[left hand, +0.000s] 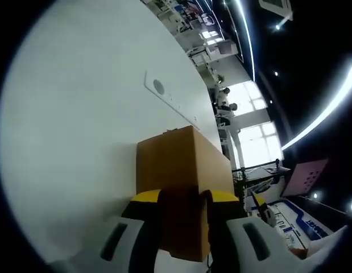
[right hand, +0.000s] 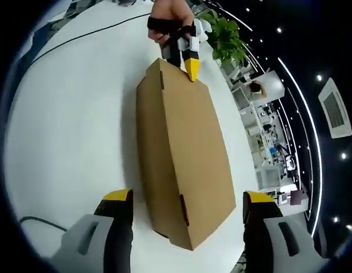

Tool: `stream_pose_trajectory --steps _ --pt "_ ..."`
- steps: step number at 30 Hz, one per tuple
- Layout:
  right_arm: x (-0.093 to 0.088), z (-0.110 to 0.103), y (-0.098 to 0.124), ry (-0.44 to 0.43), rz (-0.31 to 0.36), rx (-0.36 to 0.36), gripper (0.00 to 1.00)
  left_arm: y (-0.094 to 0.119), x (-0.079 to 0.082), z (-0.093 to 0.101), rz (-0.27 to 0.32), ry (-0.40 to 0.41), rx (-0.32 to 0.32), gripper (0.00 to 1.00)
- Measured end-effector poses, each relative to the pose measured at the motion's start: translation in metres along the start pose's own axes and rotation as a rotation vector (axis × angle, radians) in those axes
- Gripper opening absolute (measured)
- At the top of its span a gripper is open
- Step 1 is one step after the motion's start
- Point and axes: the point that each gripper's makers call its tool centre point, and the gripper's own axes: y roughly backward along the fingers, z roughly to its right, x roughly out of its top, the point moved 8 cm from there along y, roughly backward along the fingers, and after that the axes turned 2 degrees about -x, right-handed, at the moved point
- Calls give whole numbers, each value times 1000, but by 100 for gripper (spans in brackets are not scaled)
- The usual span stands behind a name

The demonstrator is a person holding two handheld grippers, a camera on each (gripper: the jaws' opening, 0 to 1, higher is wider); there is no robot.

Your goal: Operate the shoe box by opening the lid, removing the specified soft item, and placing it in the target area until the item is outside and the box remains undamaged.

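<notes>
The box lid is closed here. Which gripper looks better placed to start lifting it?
Probably left. The left gripper already straddles one end of the shoe box, jaws against the cardboard; the right gripper view shows it at the far end. The right gripper is open, its jaws apart from the near end.

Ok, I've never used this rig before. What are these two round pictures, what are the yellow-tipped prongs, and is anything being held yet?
Each picture comes from a fisheye camera riding on a hand-held two-jaw gripper, looking forward along its jaws. A person holds one gripper in each hand.

In the left gripper view, the left gripper has its yellow-tipped jaws closed on one end of a brown cardboard shoe box lying on a white table.

In the right gripper view, the right gripper is open, its jaws set to either side of the near end of the same box, gripping nothing. At the far end you see the left gripper and the person's hand. The lid looks closed.
</notes>
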Motion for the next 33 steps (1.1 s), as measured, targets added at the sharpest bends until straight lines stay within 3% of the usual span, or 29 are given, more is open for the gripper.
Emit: stream_pose_trajectory --steps 13,22,33 --pt "-5 -6 -19 18 -46 -37 74 0 0 -1 -2 6 -6 30" --pt "-2 -6 -26 64 -39 -64 75 0 -2 -2 0 23 -6 31" --pt "-2 -5 -33 104 -53 -81 68 1 -1 -3 -1 24 -9 31"
